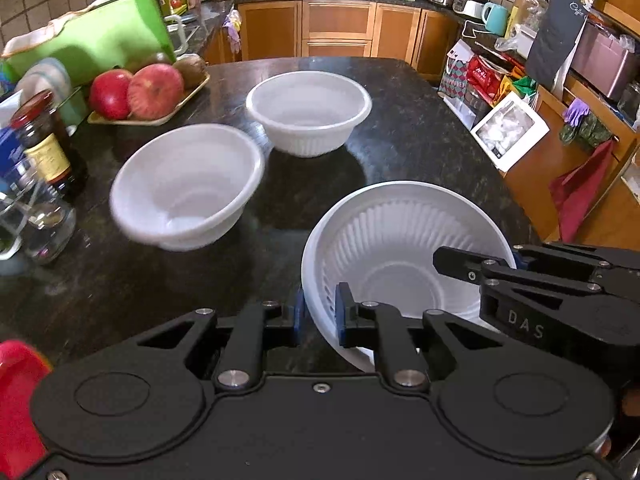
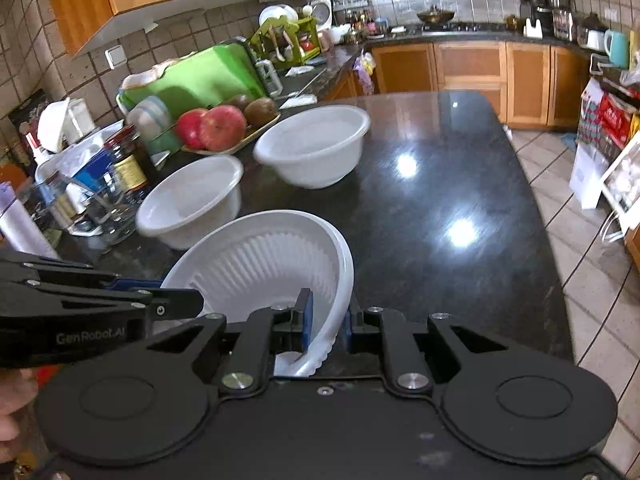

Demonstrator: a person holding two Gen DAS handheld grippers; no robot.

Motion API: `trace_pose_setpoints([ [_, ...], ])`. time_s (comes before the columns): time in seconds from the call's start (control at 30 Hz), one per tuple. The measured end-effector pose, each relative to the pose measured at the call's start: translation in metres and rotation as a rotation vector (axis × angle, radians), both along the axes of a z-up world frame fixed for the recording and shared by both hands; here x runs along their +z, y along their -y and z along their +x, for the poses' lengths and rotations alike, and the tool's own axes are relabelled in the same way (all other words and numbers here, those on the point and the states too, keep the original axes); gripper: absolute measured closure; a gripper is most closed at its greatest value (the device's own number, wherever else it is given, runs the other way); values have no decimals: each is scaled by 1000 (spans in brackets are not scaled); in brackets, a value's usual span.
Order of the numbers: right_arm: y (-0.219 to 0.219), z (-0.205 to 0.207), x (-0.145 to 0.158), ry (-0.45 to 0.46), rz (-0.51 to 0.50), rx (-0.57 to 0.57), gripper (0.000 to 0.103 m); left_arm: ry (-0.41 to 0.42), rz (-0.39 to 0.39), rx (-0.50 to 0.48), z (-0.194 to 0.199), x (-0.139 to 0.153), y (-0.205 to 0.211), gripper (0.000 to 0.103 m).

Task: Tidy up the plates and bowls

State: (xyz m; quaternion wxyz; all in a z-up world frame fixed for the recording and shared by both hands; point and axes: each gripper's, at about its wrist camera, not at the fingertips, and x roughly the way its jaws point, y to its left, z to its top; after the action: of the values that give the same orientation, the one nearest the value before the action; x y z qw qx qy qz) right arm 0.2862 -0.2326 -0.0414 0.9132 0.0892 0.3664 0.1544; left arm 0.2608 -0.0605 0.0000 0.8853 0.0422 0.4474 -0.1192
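While both tools clamp it, the ribbed bowl hangs tilted over the near edge of the surface.

Left wrist, left tool (image 1: 320, 312): fingers closed on the near-left rim of the ribbed bowl (image 1: 384, 240), one pad outside the wall, one inside.
Left wrist, right tool (image 1: 516, 264): reaches in from the right onto the bowl's right rim; its grip is clearer in the other view.
Left wrist, other bowls: near bowl (image 1: 188, 184) sits left of the ribbed bowl, far bowl (image 1: 308, 112) behind it, both upright on the surface (image 1: 400, 136).
Left wrist, clutter: fruit tray (image 1: 148, 120) and jar (image 1: 44, 140) lie left of the near bowl.

Right wrist, right tool (image 2: 326, 324): pads pinched on the ribbed bowl's (image 2: 260, 260) right rim, which seems doubled, perhaps two nested.
Right wrist, left tool (image 2: 152, 300): on the opposite rim.
Right wrist, targets: near bowl (image 2: 192, 200) just beyond the ribbed bowl, far bowl (image 2: 316, 144) further back.

Step, judged: carrying the ribbed bowl to stack.
Doing it well: level the bowl, move both tools together, centre it over the near bowl, lower squarely, release only once seated.
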Motion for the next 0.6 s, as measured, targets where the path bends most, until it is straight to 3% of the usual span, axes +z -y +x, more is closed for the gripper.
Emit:
trace_pose_setpoints([
  [0.33, -45, -32, 0, -100, -17, 40, 86, -47, 18, -22, -34, -1, -43, 82],
  [0.47, -57, -39, -1, -94, -22, 24, 84, -54, 14, -34, -39, -4, -56, 82],
  [0.5, -59, -41, 0, -83, -23, 7, 83, -48, 17, -37, -41, -4, -57, 81],
  [0.57, -61, -47, 2, -59, -37, -15, 63, -26, 25, -47, -43, -5, -58, 77],
  [0.6, -62, -48, 3, -47, -45, -27, 60, -16, 27, -47, -45, -5, -60, 71],
])
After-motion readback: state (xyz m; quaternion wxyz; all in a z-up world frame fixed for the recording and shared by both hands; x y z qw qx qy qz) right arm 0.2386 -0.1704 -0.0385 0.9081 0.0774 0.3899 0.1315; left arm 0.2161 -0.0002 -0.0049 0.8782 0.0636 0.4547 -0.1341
